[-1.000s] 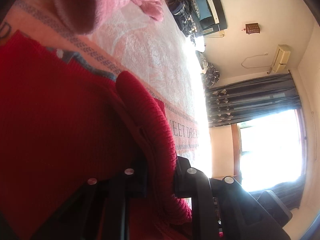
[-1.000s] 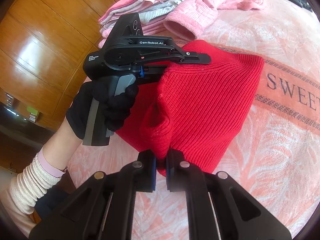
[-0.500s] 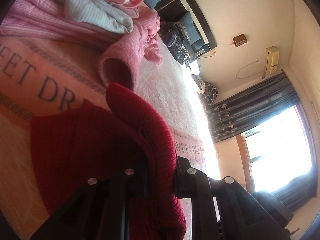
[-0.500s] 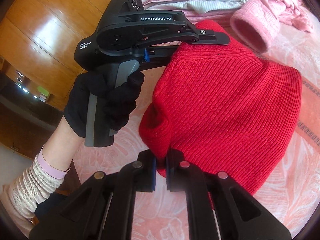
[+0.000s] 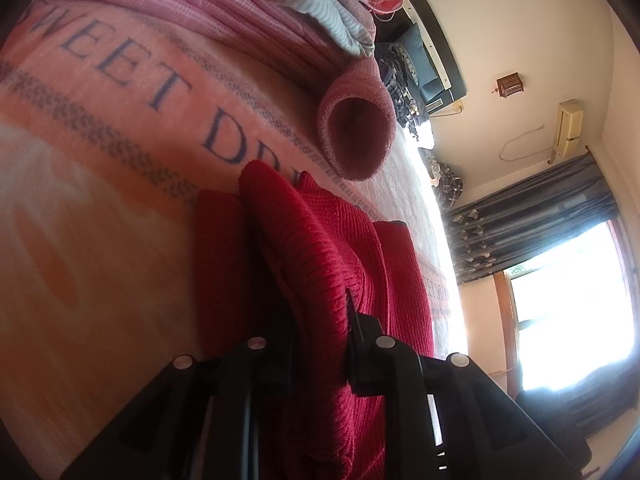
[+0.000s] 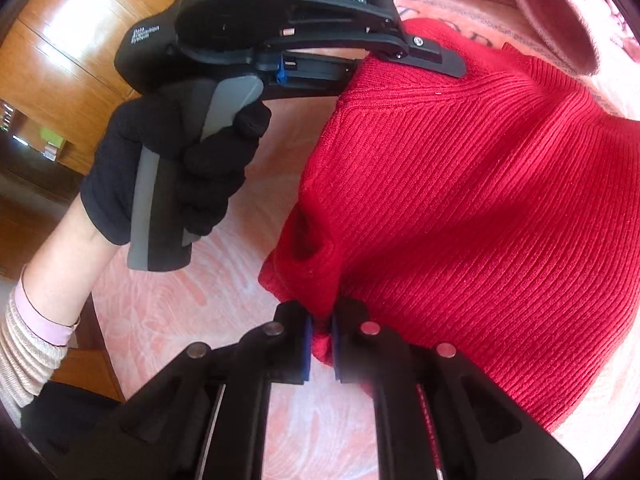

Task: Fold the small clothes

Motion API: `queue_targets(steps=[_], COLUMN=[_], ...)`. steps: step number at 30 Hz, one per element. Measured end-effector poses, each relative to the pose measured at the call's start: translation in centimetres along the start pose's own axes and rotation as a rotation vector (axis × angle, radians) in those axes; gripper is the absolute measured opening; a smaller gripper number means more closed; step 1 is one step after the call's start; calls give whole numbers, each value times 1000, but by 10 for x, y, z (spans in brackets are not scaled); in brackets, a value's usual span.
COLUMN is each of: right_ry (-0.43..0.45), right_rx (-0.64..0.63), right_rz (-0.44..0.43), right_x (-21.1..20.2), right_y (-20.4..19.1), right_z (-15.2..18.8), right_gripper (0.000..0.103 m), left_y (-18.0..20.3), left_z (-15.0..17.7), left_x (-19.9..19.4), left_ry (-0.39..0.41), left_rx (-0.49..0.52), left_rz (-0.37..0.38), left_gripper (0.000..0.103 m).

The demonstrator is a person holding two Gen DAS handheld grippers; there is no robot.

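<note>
Right tongs (image 6: 320, 334) pinch the near corner of the red knit sweater (image 6: 480, 200). Left tongs (image 5: 318, 344), at 11 o'clock in the right view, clamp its far edge. Sweater lies on the pink bedspread (image 6: 192, 304). Since earlier: both carried nearer the pink cuff (image 6: 560, 20) at 1 o'clock.

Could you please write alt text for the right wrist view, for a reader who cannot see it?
Two handheld grippers pinch a red ribbed knit garment over a pink bedspread: the right gripper clamps its near edge, and the left gripper, held in a black-gloved hand, grips the far edge. A pink knitted sleeve cuff lies beyond.
</note>
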State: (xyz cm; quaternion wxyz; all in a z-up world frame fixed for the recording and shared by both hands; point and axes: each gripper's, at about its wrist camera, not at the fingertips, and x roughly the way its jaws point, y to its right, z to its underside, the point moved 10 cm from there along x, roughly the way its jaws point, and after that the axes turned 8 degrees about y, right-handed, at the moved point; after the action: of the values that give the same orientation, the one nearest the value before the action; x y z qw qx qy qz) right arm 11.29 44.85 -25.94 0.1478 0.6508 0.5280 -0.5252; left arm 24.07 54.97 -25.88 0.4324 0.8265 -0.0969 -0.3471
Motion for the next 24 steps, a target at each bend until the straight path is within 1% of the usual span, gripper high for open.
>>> queue_targets(steps=[2, 3, 4, 6, 8, 9, 10, 11, 12, 13, 14, 15, 16, 18, 19, 20, 21, 22, 24], right_ry=[2, 1, 8, 20, 43, 50, 61, 72, 83, 95, 102, 98, 82, 53, 57, 67, 72, 72, 82], right_rx=[9, 20, 31, 46, 85, 113, 152, 197, 246, 296, 343, 394, 441, 553, 603, 625, 637, 637, 581], right_rz=[-7, -36, -55, -86, -91, -66, -22, 26, 66, 94, 110, 121, 103, 22, -28, -82, -136, -150, -130], right_x=[0, -1, -6, -22, -43, -53, -64, -76, -89, -97, -103, -105, -103, -92, -93, -91, -89, -90, -101], right_y=[-1, -7, -8, -8, 1, 11, 22, 36, 51, 65, 76, 88, 101, 118, 126, 124, 122, 122, 128], right_z=[1, 1, 2, 9, 19, 25, 34, 45, 59, 69, 80, 90, 96, 108, 110, 112, 109, 108, 107], right_gripper=[14, 24, 28, 32, 32, 32, 34, 37, 42, 46, 47, 52, 53, 53, 46, 39, 20, 17, 13], left_y=[-2, -3, 0, 2, 4, 5, 5, 5, 5, 5, 6, 5, 5, 7, 7, 8, 9, 11, 13], left_z=[-6, -8, -10, -12, -9, -7, -6, -5, -5, -5, -5, -4, -4, -4, -4, -3, -2, -2, -1], left_x=[-3, -5, -6, -5, -1, 2, 4, 5, 6, 6, 6, 6, 6, 10, 10, 11, 11, 9, 7], left_ry=[18, 27, 37, 44, 37, 33, 28, 27, 28, 31, 33, 34, 36, 41, 44, 44, 46, 48, 52], left_rx=[-24, -35, -42, -43, -29, -24, -23, -22, -21, -18, -12, -6, -3, -11, -17, -18, -16, -11, 10], left_rz=[2, 6, 8, 8, -8, -11, -15, -20, -23, -27, -32, -39, -45, -50, -52, -56, -59, -62, -72], left_gripper=[26, 29, 31, 36, 36, 36, 36, 36, 36, 35, 33, 31, 30, 29, 28, 25, 25, 25, 23])
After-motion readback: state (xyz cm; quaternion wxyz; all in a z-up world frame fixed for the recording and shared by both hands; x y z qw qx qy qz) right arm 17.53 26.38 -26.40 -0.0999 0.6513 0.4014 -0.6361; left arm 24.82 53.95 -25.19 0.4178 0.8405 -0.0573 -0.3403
